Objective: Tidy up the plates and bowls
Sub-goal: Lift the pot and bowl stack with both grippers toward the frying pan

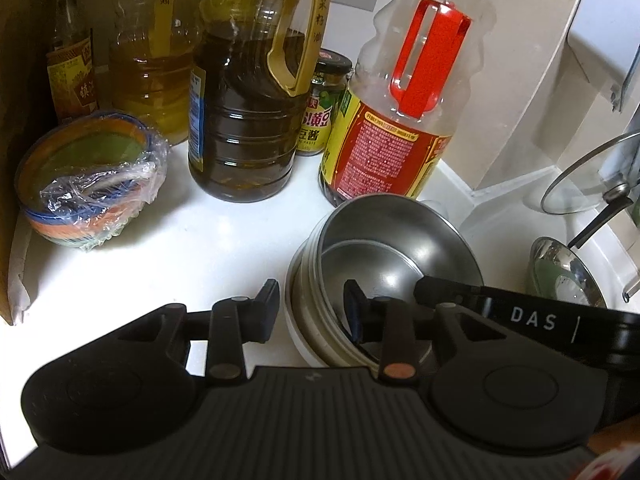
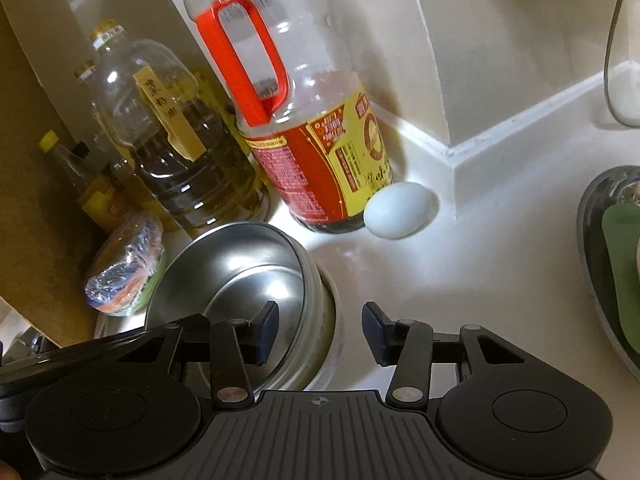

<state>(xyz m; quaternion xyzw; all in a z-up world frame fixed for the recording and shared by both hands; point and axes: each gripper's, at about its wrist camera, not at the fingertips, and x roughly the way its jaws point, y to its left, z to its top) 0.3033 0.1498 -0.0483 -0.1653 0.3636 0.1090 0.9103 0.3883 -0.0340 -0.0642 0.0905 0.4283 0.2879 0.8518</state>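
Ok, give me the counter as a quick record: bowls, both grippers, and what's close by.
bowls: steel bowl stack, top bowl tilted in the ones beneath, on the white counter
left gripper: open, fingers either side of the stack's near rim, not clamped
right gripper: open, left finger over the stack's rim, right finger over bare counter
wrapped bowls: coloured stack in plastic film, left of the steel stack
behind: dark oil jug, red-handled sauce bottle
loose item: pale egg touching the sauce bottle's base

Harsh overhead light blows out the white worktop [image 1: 224, 248], glints off the steel bowl [image 2: 244, 264]; fisheye edges bend, corners fall dark.
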